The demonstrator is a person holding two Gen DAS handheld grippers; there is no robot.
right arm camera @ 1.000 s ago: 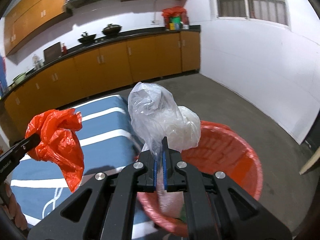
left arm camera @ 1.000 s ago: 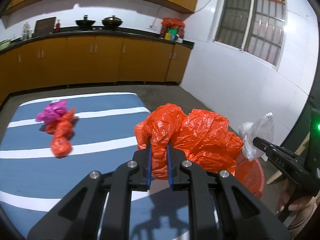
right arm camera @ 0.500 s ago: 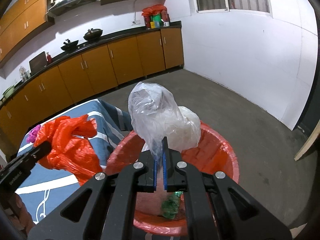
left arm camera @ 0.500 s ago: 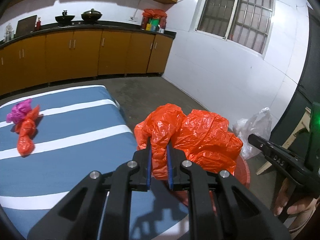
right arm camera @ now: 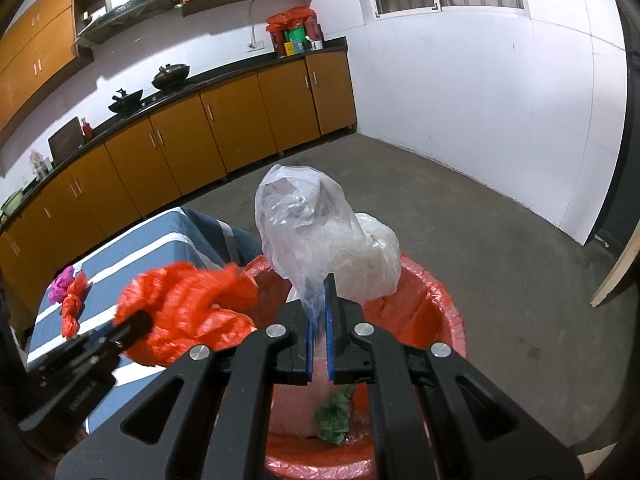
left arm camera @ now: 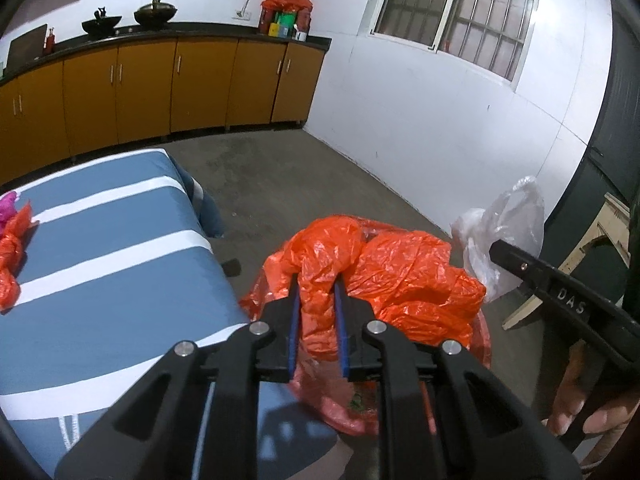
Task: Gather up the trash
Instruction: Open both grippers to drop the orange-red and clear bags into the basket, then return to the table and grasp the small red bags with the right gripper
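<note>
Left gripper (left arm camera: 316, 300) jaws are opening around the orange bag (left arm camera: 384, 280), just above the red bin (right arm camera: 432, 308). Right gripper (right arm camera: 319, 312) jaws pinch the clear bag (right arm camera: 320, 236) tight. Risk: the orange bag could catch the rim beneath and spill out.

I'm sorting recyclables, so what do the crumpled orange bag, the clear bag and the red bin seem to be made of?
The crumpled orange bag looks like thin glossy plastic film: sharp creases, shiny highlights. The clear bag seems thin translucent plastic film, wrinkled, showing white contents. The red bin is probably rigid plastic under a thin red liner; the liner hides its surface.
</note>
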